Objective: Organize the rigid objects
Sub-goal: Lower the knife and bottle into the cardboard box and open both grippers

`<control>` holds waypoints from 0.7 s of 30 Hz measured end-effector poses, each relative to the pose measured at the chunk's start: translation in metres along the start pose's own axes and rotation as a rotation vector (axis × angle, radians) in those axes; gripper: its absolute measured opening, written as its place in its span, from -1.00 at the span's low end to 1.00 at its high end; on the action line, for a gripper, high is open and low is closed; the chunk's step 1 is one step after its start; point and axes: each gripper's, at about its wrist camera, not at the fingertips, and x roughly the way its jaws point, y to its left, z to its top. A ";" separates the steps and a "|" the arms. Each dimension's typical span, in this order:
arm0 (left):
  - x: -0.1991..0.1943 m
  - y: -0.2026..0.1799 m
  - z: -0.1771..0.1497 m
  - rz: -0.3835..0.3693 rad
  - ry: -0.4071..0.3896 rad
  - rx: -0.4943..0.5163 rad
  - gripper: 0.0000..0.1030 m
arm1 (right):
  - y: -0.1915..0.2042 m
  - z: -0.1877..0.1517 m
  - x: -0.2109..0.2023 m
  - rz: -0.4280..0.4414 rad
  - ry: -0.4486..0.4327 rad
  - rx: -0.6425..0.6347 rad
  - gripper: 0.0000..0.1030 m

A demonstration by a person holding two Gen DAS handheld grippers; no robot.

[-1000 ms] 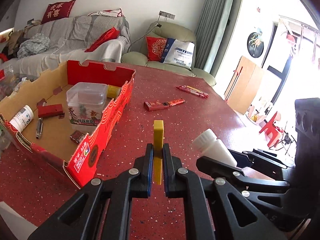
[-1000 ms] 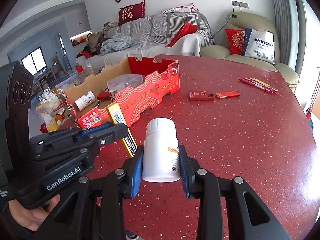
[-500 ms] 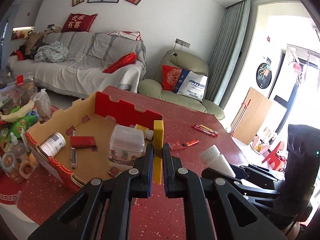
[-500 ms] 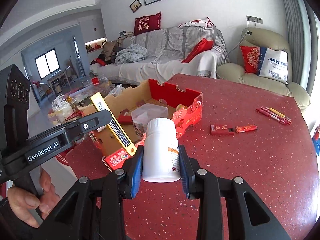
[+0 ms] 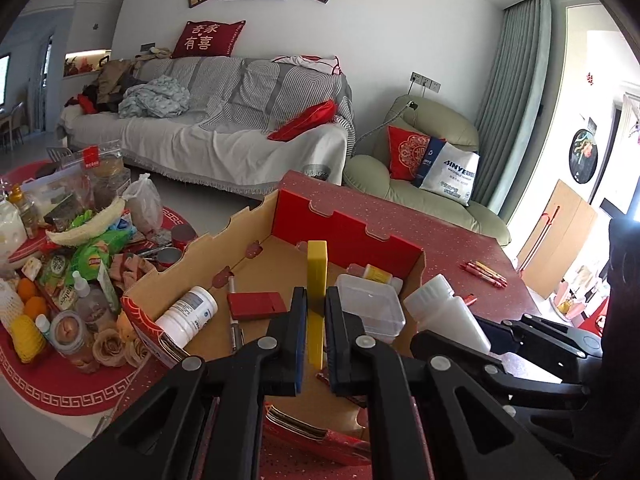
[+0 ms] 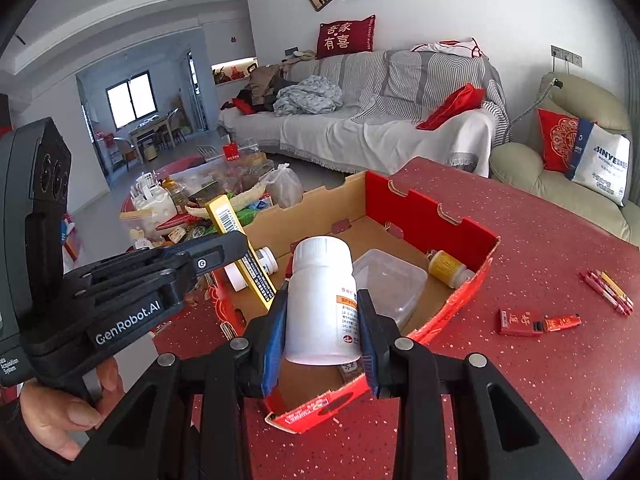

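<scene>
My left gripper (image 5: 316,300) is shut on a thin yellow box (image 5: 316,276), held upright over the open red cardboard box (image 5: 348,228). My right gripper (image 6: 322,294) is shut on a white pill bottle (image 6: 316,268), held above the near corner of the same cardboard box (image 6: 420,212). Inside lie a white bottle (image 5: 186,316), a flat red box (image 5: 256,305), a pen (image 5: 236,328), a clear plastic container (image 5: 372,308) and a small yellow bottle (image 6: 444,268). A hand (image 6: 60,412) holds the left gripper's handle.
On the red table (image 6: 540,380) to the right lie a small red pack with a red lighter (image 6: 520,322) and several pens (image 6: 608,286). A low table crowded with groceries (image 5: 60,272) stands left of the box. A sofa and armchair are behind.
Both grippers have swung left and risen with their loads. The cardboard box, earlier off to the left, now lies directly under and ahead of them.
</scene>
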 end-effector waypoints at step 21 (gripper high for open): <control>0.058 0.030 0.008 0.116 0.137 0.032 -0.83 | 0.006 0.004 0.060 -0.010 0.109 -0.034 -0.34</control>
